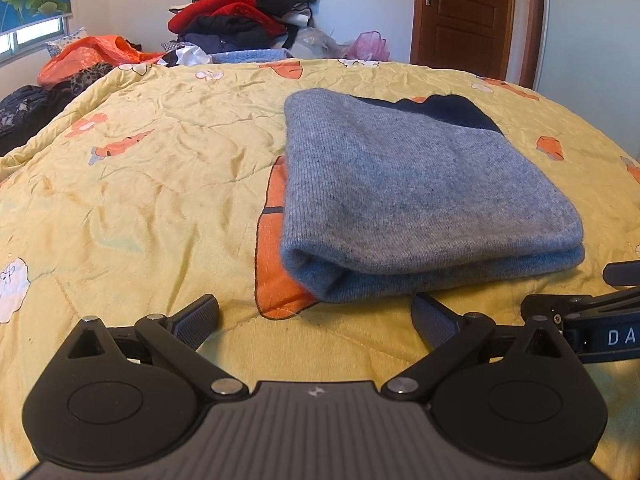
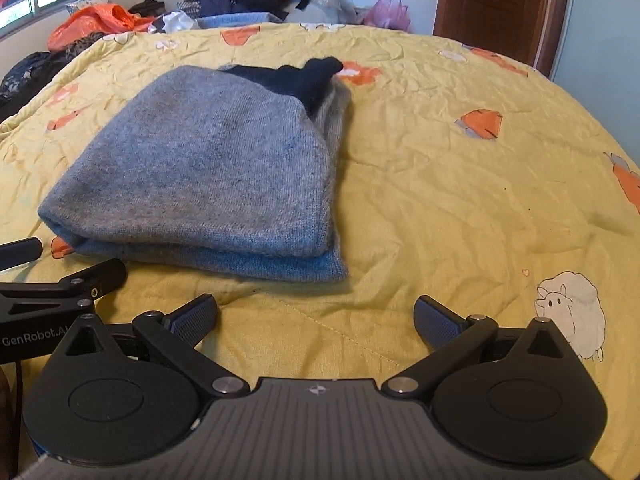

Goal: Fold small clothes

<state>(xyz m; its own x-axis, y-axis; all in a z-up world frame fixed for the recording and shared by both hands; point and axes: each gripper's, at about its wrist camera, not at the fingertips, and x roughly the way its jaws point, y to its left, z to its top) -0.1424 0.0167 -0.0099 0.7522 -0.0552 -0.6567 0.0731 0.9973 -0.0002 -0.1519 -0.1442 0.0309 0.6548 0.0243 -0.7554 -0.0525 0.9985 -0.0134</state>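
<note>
Left wrist: left gripper [image 1: 316, 318] had jaws wide, nothing between them, hovering just short of the sweater's near edge. Sweater [image 1: 420, 184] lay folded flat on the quilt [image 1: 140, 184], grey knit on top, blue layer under, dark part at its far side. Right gripper's frame poked in just right of the sweater's near corner. Clothes pile [image 1: 248, 12] and orange bag [image 1: 92, 56] sat well beyond the sweater; door [image 1: 464, 16] further back.

Right wrist: right gripper [image 2: 316, 318] also had jaws wide and empty, near the sweater's [image 2: 208, 168] front right corner, not touching. Quilt [image 2: 460, 200] right of the sweater was bare.

Judgement: soft, light, limp knit, grippy, not fragile; layers would slide apart if pinched singly. Best taken at the near folded edge, both corners, all layers together. Nothing blocked access; the loose quilt could get pinched along with it.
</note>
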